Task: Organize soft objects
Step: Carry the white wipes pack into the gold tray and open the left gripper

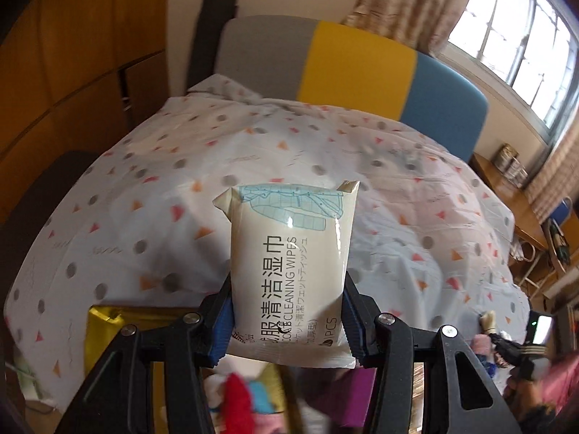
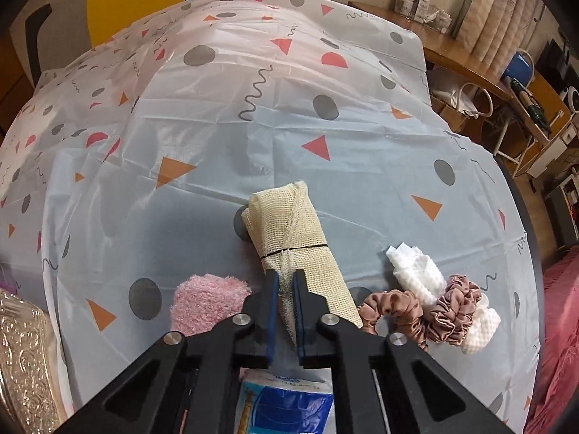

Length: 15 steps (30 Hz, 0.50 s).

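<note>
Left gripper (image 1: 289, 320) angled down, clamping cream wipes pack (image 1: 291, 271) upright at frame centre — right gripper (image 2: 286, 291) pinching beige mesh roll (image 2: 293, 246), black-banded.

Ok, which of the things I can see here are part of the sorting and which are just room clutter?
Part of the job:
- pack of wipes, clamped in the left gripper
- rolled mesh cloth, pinched by the right gripper
- pink fluffy cloth
- two scrunchies
- white waffle cloth

Just lying about:
- patterned sheet
- headboard
- desk
- curtains
</note>
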{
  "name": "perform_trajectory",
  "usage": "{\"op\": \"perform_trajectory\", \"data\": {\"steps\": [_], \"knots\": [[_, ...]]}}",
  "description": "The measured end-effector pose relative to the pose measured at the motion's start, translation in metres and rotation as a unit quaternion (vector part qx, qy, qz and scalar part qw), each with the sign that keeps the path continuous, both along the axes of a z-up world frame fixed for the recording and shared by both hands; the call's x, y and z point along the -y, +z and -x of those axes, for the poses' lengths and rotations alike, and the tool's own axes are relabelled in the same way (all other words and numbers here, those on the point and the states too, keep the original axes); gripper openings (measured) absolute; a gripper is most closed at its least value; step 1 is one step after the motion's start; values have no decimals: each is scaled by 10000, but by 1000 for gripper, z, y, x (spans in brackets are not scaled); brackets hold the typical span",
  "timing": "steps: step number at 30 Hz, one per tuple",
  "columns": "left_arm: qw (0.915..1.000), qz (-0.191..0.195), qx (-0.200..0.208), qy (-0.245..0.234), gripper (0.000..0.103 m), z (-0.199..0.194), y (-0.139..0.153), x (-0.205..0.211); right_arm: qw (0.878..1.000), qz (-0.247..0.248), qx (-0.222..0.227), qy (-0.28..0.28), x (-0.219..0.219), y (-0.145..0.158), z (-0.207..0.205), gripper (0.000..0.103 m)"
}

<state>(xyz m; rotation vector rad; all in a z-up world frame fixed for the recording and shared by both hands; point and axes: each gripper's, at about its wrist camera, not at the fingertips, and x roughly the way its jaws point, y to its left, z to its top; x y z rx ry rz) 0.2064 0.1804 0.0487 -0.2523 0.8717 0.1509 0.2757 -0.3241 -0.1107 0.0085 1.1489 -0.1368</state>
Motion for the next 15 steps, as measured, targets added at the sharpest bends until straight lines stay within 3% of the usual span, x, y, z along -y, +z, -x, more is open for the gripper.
{"op": "perform_trajectory", "data": {"steps": [6,8,11,15], "knots": [[9994,105,-142,297,52,63,-42,-47,9996,-227,-138,19,5,-4,-2,6],[9989,117,-190,408,52,87,-55,-61,9991,-373,-154,-115,12,-4,-1,18],[9979,176,-269,559,52,119,-72,-78,9986,-485,-155,-162,17,-7,-4,26],[9950,339,-428,838,52,157,-94,-96,9996,-187,-178,-95,9,-10,-7,28]]}}
